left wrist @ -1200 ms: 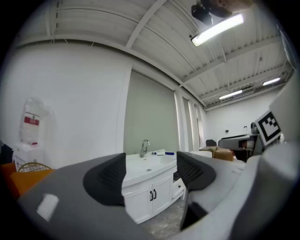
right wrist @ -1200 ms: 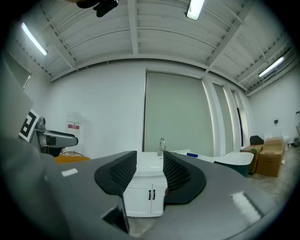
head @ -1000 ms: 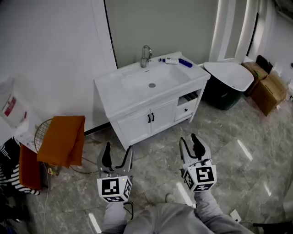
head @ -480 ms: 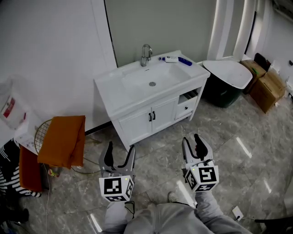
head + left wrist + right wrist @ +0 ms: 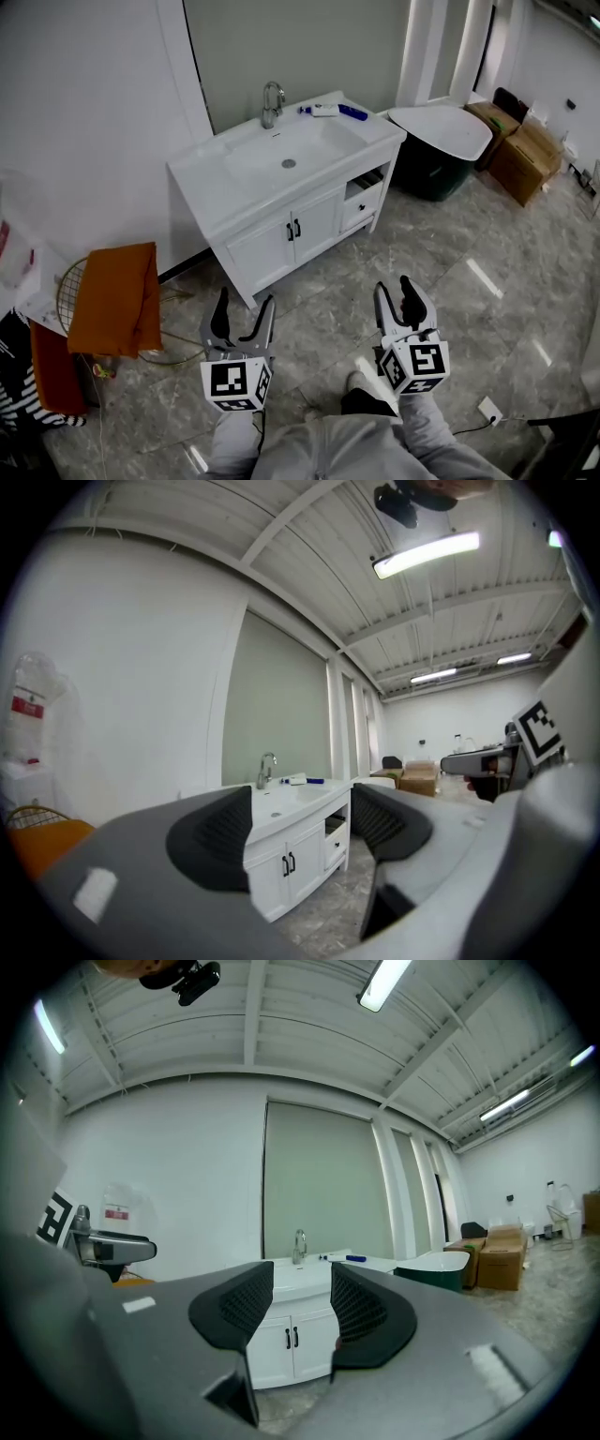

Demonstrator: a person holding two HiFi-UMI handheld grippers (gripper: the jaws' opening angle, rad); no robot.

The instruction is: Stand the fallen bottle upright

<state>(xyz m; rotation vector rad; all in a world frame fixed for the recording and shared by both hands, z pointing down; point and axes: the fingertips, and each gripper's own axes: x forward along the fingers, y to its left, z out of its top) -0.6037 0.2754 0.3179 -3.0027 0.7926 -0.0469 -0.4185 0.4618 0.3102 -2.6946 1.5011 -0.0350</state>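
Note:
The bottle (image 5: 326, 111), white with a blue end, lies on its side at the back right of the white vanity top (image 5: 225, 202), beside the faucet (image 5: 272, 101). It shows small and far between the jaws in the left gripper view (image 5: 298, 780) and in the right gripper view (image 5: 345, 1258). My left gripper (image 5: 242, 314) hangs over the floor well short of the vanity, jaws wide apart and empty. My right gripper (image 5: 397, 298) is level with it to the right, jaws a narrow gap apart with nothing between them.
A dark bin with a white lid (image 5: 441, 131) and cardboard boxes (image 5: 520, 155) stand right of the vanity. An orange cloth (image 5: 117, 295) hangs over a wire rack at left. Marble-tile floor (image 5: 309, 319) lies between me and the vanity doors. My legs (image 5: 319, 450) show at the bottom.
The head view has swung, so the vanity and bottle now sit further left in it. Both grippers stay low in the view, jaws unchanged.

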